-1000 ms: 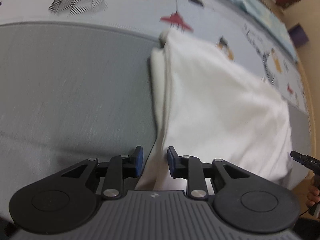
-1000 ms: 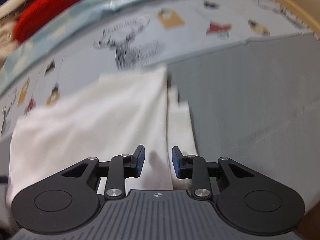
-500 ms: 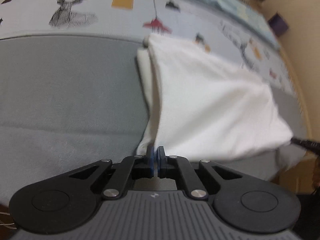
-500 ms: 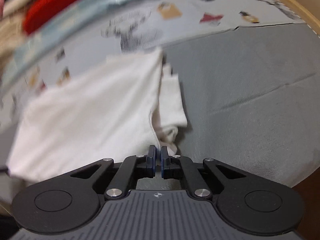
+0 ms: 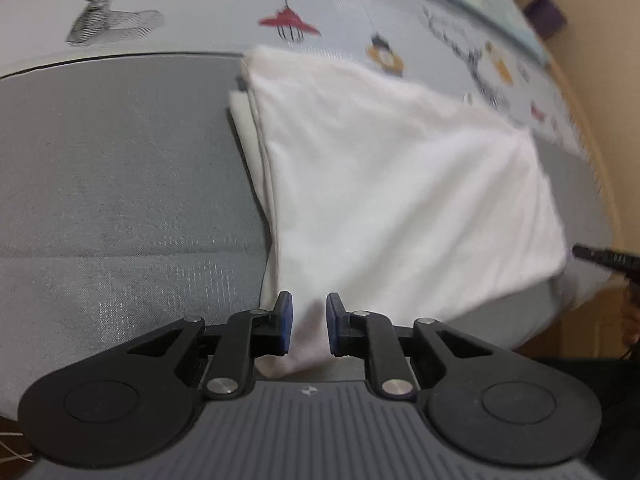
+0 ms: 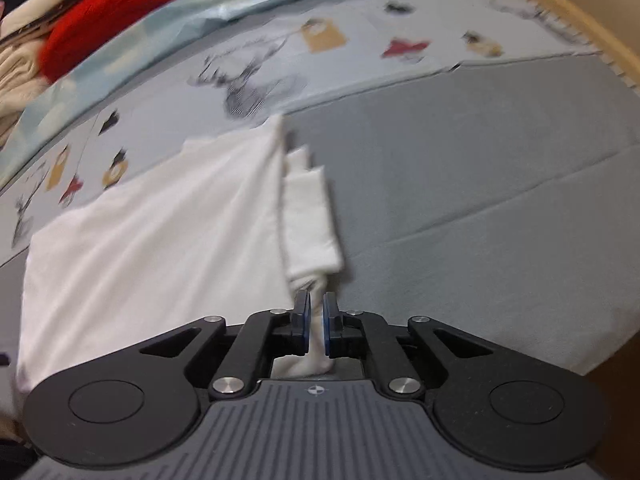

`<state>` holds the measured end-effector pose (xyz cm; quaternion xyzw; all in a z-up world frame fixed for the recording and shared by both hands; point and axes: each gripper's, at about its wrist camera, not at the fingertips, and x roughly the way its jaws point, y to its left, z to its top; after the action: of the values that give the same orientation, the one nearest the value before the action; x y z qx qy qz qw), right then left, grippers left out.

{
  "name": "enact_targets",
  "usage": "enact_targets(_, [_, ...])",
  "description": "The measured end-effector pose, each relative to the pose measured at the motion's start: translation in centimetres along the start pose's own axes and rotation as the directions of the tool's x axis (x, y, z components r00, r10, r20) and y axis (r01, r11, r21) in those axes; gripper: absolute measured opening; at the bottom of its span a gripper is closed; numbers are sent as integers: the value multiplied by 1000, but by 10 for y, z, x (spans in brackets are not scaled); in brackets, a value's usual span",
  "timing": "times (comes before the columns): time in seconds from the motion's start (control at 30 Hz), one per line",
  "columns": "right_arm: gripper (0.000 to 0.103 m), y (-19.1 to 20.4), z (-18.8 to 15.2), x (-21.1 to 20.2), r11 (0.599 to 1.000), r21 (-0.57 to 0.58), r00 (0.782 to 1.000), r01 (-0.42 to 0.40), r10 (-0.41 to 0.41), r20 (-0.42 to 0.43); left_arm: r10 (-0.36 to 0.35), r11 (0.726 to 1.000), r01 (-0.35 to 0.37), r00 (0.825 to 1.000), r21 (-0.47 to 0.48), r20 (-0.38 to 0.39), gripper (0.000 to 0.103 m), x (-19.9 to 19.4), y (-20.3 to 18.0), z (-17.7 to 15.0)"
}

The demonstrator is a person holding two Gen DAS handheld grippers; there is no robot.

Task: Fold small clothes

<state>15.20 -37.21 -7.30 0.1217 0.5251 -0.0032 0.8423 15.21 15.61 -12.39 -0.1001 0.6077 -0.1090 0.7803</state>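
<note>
A white garment (image 5: pixel 400 184) lies folded on the grey mat (image 5: pixel 120 168), its far end on the printed sheet. My left gripper (image 5: pixel 307 322) is open, its blue pads on either side of the near corner of the cloth. My right gripper (image 6: pixel 316 322) is shut on a bunched corner of the white garment (image 6: pixel 152 240), with cloth pinched between the pads. A folded sleeve (image 6: pixel 310 216) lies beside the body on the right. The right gripper's tip (image 5: pixel 600 256) shows at the right edge of the left wrist view.
A printed sheet (image 5: pixel 200 4) with deer and tag patterns covers the far part of the surface. A red cloth (image 6: pixel 116 4) and other piled clothes lie at the far left. A wooden edge (image 6: pixel 560 4) borders the far right.
My left gripper was shut on the cloth corner half a second ago and has now opened. My right gripper stays shut on its corner, and the garment has shifted slightly.
</note>
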Motion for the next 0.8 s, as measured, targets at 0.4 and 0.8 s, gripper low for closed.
enact_targets(0.4, [0, 6, -9, 23, 993, -110, 992, 33, -47, -120, 86, 995, -84, 995, 47, -56, 0, 18, 4, -6])
enact_targets(0.8, [18, -9, 2, -14, 997, -24, 988, -67, 70, 141, 3, 976, 28, 990, -216, 142, 23, 5, 38, 13])
